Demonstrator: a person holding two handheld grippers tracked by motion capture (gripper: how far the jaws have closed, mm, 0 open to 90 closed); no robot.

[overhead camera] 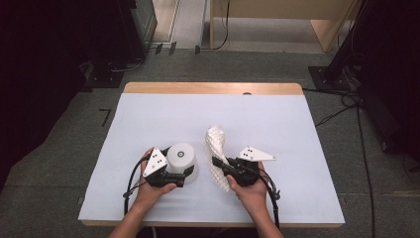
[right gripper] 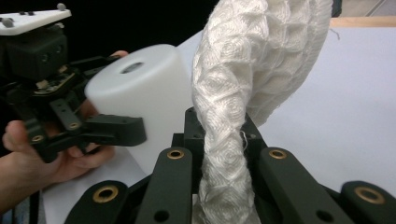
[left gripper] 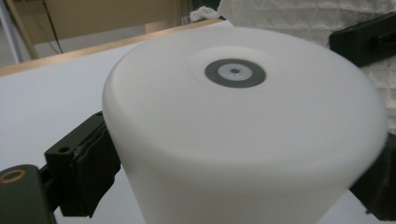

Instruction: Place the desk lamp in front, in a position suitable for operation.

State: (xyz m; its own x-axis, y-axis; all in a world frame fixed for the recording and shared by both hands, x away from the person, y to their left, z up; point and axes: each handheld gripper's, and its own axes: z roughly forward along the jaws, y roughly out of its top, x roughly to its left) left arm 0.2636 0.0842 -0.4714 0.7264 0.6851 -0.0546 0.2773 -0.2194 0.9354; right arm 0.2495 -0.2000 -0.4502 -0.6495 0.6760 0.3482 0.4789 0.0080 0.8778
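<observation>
A white plastic cup stands upside down on the white-covered table, left of centre near the front. My left gripper is shut on it, with its pads pressed against the cup's wall. To the right, a twisted white quilted cloth rises from my right gripper, which is shut on the cloth's lower part. In the right gripper view the cloth stands up between the closed jaws, with the cup and the left gripper's finger just beside it.
The table's wooden back edge shows beyond the white sheet. Dark equipment and cables stand on the floor around the table. A pale wooden cabinet is at the back.
</observation>
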